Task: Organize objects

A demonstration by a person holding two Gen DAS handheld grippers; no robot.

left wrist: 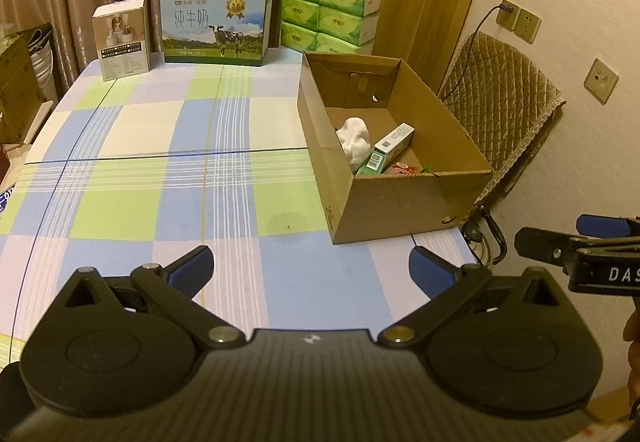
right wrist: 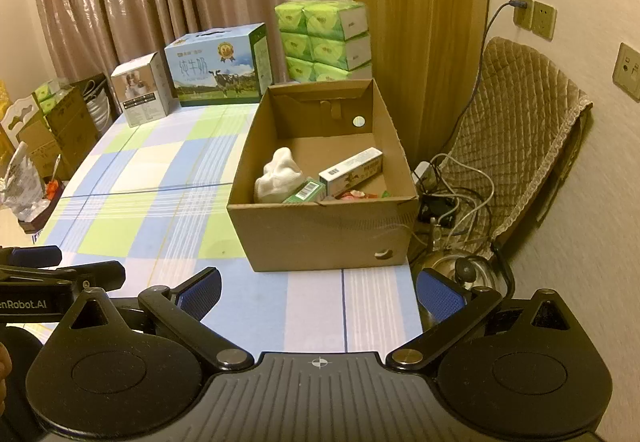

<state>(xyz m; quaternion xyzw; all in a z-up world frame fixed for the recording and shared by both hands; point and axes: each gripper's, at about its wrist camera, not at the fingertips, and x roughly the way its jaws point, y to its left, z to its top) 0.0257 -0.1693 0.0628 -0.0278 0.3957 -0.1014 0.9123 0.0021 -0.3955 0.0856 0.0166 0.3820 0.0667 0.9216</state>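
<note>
Left wrist view. Left gripper (left wrist: 311, 270) spread wide, nothing between the blue pads (left wrist: 196, 266), held low over the checked cloth (left wrist: 160, 169) near the table's front edge. Box (left wrist: 394, 201) ahead and to the right, open-topped, close to the table's right edge. Inside it: a white cloth (left wrist: 354, 139) against the left wall, a carton (left wrist: 394, 141) propped on a green pack (left wrist: 372, 161), something red and green at the front wall, too hidden to name. Right gripper (left wrist: 576, 238) seen side-on at the far right; fingers apart or together, cannot tell here. Milk case (left wrist: 216, 23), small box (left wrist: 122, 37) and tissue packs (left wrist: 330, 13) lined along the far edge. No loose items visible on the cloth nearby, so probably little left to collect.

Likely risks: nudging the box toward the near right edge, with a kettle (right wrist: 460, 270) and cables (right wrist: 460, 197) below; the two tools, already close side by side, knocking together on a reach.

Right wrist view. Right gripper (right wrist: 319, 292) likewise wide open and empty, pointing at the box's front wall (right wrist: 320, 238), level and low over the table corner. Left gripper (right wrist: 48, 270) at the left margin, just beside, apart.
</note>
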